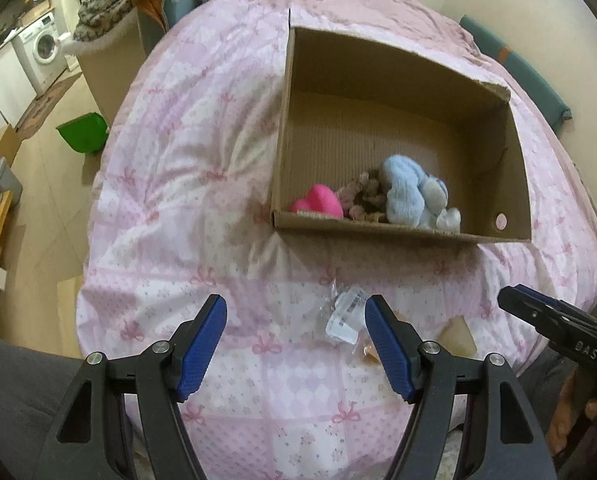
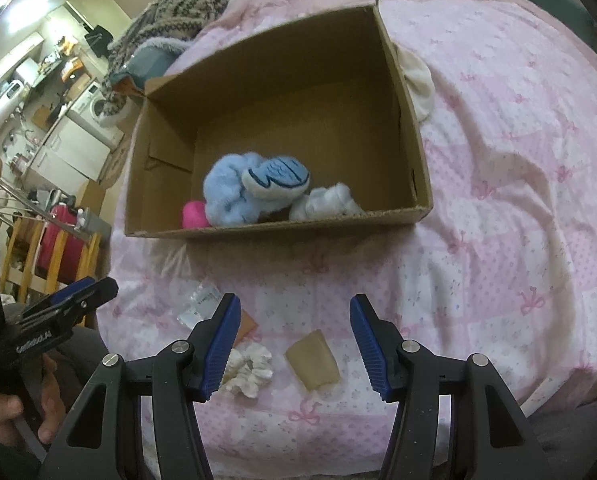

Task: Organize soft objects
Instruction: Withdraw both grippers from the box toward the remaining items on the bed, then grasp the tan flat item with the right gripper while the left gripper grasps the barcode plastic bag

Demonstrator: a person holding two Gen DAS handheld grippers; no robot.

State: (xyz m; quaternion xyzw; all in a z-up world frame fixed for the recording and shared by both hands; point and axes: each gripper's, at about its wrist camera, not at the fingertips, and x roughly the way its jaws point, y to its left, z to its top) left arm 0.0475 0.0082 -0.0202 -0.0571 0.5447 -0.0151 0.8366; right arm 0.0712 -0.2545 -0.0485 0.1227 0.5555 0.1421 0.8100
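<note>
One open brown cardboard box is seen, holding one fluffy light-blue plush toy and one bright pink soft toy. Outside it, one white ruffled scrunchie and one tan fabric piece are counted.

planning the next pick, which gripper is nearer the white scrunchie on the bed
Right. The right gripper is open with the white scrunchie just beside its left finger. The left gripper is open over the plastic wrapper, off to the scrunchie's left.
</note>
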